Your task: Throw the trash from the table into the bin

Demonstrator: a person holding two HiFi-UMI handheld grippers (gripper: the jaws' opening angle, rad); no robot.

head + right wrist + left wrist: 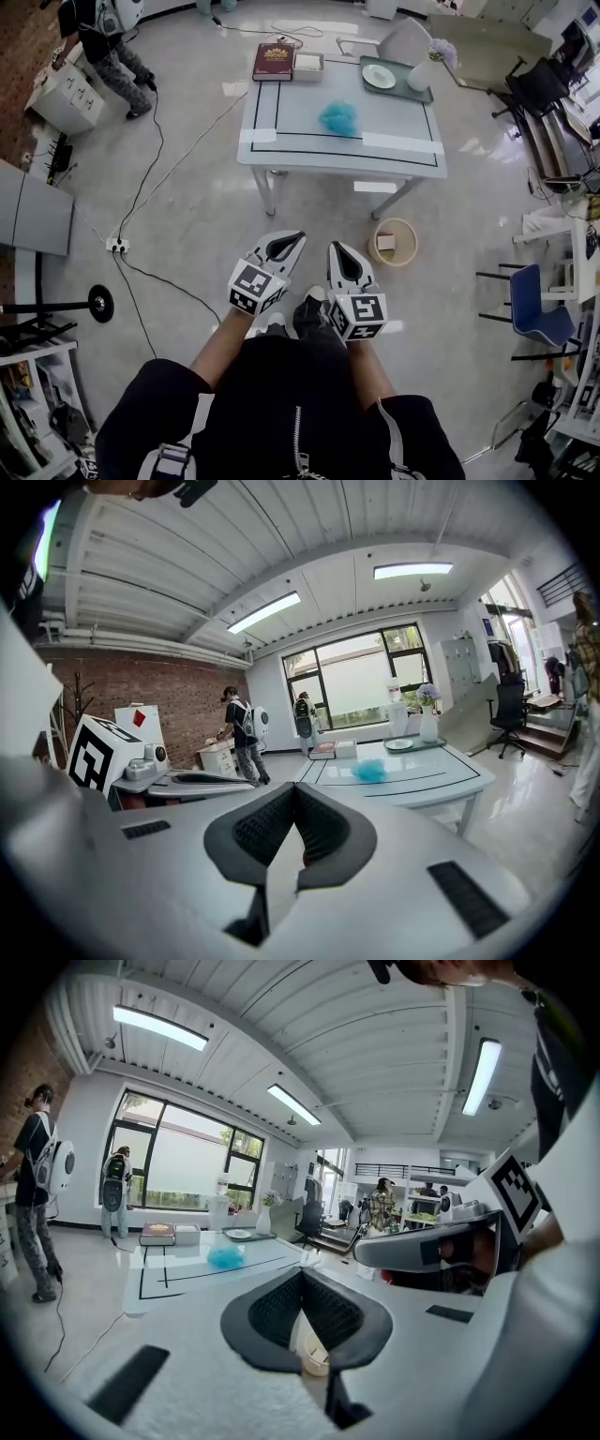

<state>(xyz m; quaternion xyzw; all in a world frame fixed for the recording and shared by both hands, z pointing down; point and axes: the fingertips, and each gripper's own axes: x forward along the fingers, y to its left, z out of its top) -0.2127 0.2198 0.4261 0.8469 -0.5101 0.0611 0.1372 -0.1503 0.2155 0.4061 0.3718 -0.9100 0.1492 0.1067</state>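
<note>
Trash (339,118) on table (403,127), untouched.
Left gripper (284,247) and right gripper (343,262) closed, empty, well short of it.

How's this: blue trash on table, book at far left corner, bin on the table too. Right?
No. The bin stands on the floor by the table's near right leg, per the head view. Blue trash and book are as you said.

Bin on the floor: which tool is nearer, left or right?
Right. In the head view the right tool sits just left of the bin; the left tool is farther left, beyond the right one.
</note>
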